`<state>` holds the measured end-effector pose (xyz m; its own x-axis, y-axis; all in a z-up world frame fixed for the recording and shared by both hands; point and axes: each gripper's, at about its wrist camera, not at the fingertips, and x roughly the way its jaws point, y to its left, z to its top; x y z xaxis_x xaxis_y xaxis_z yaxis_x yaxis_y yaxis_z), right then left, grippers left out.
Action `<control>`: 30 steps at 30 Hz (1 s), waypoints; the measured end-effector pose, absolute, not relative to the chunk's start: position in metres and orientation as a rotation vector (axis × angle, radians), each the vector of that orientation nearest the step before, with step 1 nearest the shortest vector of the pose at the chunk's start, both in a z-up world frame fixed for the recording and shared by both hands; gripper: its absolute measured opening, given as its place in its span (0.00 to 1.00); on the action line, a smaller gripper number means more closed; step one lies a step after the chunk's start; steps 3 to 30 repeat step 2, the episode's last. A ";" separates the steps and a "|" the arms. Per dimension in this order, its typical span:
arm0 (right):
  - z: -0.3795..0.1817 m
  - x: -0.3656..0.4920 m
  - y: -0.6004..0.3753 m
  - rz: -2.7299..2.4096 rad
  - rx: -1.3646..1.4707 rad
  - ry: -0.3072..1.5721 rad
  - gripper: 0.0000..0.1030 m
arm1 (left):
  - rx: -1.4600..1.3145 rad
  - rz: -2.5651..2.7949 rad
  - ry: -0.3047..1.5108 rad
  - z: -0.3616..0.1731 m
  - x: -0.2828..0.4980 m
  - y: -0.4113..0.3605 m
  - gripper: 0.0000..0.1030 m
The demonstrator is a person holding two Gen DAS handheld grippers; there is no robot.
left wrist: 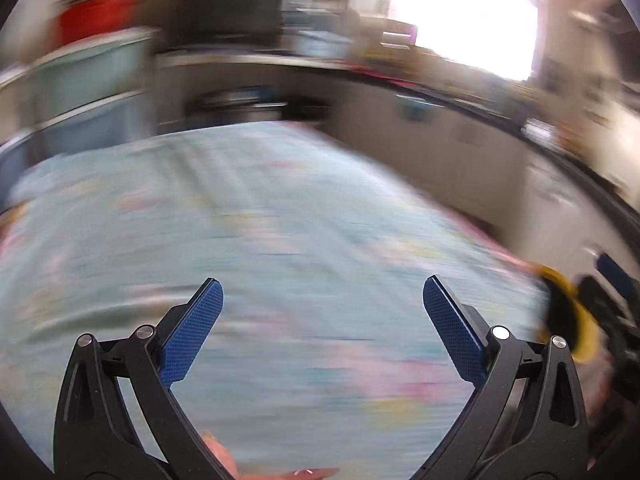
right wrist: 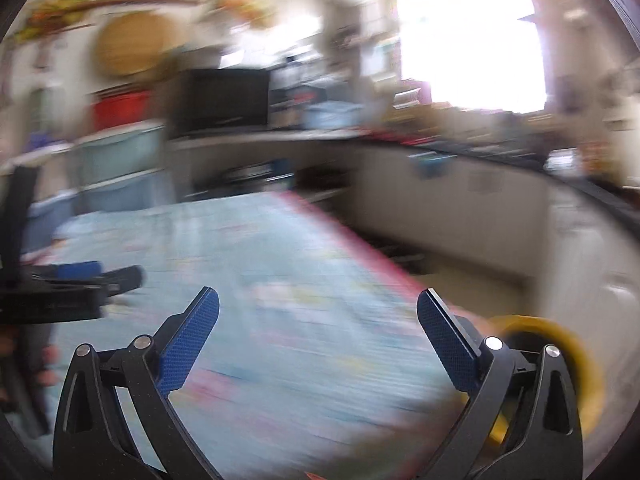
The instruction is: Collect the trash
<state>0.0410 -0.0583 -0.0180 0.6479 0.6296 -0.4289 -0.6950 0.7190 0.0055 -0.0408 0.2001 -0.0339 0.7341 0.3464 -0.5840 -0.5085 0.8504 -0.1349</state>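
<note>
Both views are heavily blurred by motion. My left gripper is open and empty above a table with a pale blue patterned cloth. My right gripper is open and empty above the same cloth, near its red-trimmed right edge. A yellow round rim, perhaps a bin, sits low at the right of the table; it also shows in the left wrist view. The left gripper shows at the left of the right wrist view. No trash item can be made out on the cloth.
A kitchen counter curves along the back and right, cluttered with items. A black appliance stands on it. Pale drawers and a red box are at the back left. A bright window glares behind.
</note>
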 end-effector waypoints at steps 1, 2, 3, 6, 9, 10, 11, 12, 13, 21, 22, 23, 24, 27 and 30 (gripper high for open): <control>-0.020 0.041 -0.029 0.825 -0.173 0.467 0.94 | -0.333 0.596 0.602 -0.040 -0.059 0.236 0.90; -0.025 0.038 0.010 0.924 -0.189 0.530 0.94 | -0.360 0.689 0.625 -0.047 -0.074 0.264 0.90; -0.025 0.038 0.010 0.924 -0.189 0.530 0.94 | -0.360 0.689 0.625 -0.047 -0.074 0.264 0.90; -0.025 0.038 0.010 0.924 -0.189 0.530 0.94 | -0.360 0.689 0.625 -0.047 -0.074 0.264 0.90; -0.025 0.038 0.010 0.924 -0.189 0.530 0.94 | -0.360 0.689 0.625 -0.047 -0.074 0.264 0.90; -0.025 0.038 0.010 0.924 -0.189 0.530 0.94 | -0.360 0.689 0.625 -0.047 -0.074 0.264 0.90; -0.025 0.038 0.010 0.924 -0.189 0.530 0.94 | -0.360 0.689 0.625 -0.047 -0.074 0.264 0.90; -0.025 0.038 0.010 0.924 -0.189 0.530 0.94 | -0.360 0.689 0.625 -0.047 -0.074 0.264 0.90; -0.025 0.038 0.010 0.924 -0.189 0.530 0.94 | -0.360 0.689 0.625 -0.047 -0.074 0.264 0.90; -0.025 0.038 0.010 0.924 -0.189 0.530 0.94 | -0.360 0.689 0.625 -0.047 -0.074 0.264 0.90; -0.025 0.038 0.010 0.924 -0.189 0.530 0.94 | -0.360 0.689 0.625 -0.047 -0.074 0.264 0.90; -0.025 0.038 0.010 0.924 -0.189 0.530 0.94 | -0.360 0.689 0.625 -0.047 -0.074 0.264 0.90; -0.025 0.038 0.010 0.924 -0.189 0.530 0.94 | -0.360 0.689 0.625 -0.047 -0.074 0.264 0.90; -0.025 0.038 0.010 0.924 -0.189 0.530 0.94 | -0.360 0.689 0.625 -0.047 -0.074 0.264 0.90; -0.025 0.038 0.010 0.924 -0.189 0.530 0.94 | -0.360 0.689 0.625 -0.047 -0.074 0.264 0.90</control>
